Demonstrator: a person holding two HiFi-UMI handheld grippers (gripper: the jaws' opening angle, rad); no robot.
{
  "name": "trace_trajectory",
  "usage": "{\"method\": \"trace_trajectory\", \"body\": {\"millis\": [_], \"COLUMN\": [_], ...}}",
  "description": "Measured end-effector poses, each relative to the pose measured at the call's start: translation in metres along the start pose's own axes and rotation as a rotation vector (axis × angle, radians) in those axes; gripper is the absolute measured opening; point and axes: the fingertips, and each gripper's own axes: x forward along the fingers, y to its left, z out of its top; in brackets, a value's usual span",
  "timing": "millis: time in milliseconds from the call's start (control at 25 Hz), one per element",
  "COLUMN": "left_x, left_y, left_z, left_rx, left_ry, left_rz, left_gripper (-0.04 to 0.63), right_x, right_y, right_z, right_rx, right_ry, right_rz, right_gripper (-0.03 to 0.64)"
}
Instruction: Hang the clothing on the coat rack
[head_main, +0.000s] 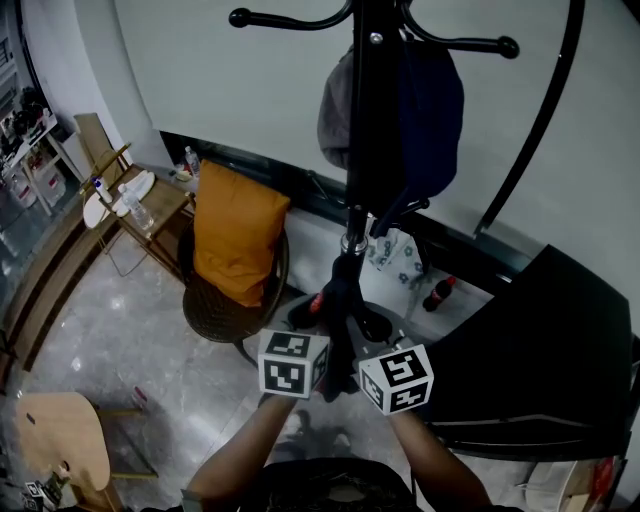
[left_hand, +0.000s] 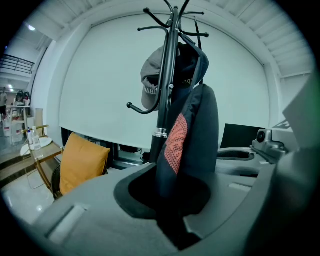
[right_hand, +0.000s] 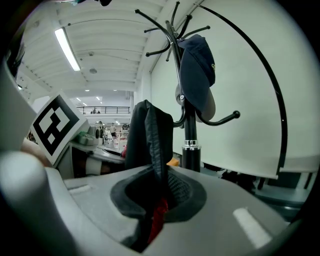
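Note:
A dark garment (head_main: 341, 312) with a red dotted patch (left_hand: 176, 141) is bunched up between both grippers, just in front of the black coat rack (head_main: 364, 120). My left gripper (head_main: 322, 362) is shut on the garment's lower part (left_hand: 192, 130), which fills the gap between its jaws. Beside it, my right gripper (head_main: 366, 360) is shut on a dark fold (right_hand: 148, 136) with a red bit showing at the jaws. A grey cap (head_main: 335, 112) and a navy cap (head_main: 434, 108) hang on the rack's hooks. The garment's lower end is hidden behind the marker cubes.
A wicker chair with an orange cushion (head_main: 234, 234) stands left of the rack. A side table (head_main: 132, 205) with bottles is farther left, a wooden stool (head_main: 58, 436) at the bottom left. A curved black rod (head_main: 545, 122) and a black screen (head_main: 560, 350) are at the right.

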Motion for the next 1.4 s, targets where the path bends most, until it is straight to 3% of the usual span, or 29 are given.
{"method": "trace_trajectory", "body": {"millis": [600,1000,1400], "left_x": [-0.013,-0.025,-0.037], "left_y": [-0.012,-0.014,-0.022], "left_z": [-0.008,-0.010,-0.006], "left_rx": [0.004,0.010,0.009], "left_ry": [-0.007,-0.003,0.006], "left_rz": [0.065,0.130,0.112], "left_gripper": [0.041,0.093,0.095], "right_x": [-0.011,-0.018,-0.027], "right_y": [0.009,0.010,0.009], "right_z": [-0.001,-0.001,-0.001], "right_rx": [-0.032,-0.006,0.016], "right_ry": [-0.005,-0.022,-0.026], "right_rz": [0.088,0.130,0.106], "right_gripper": [0.049,0.066,0.072]}}
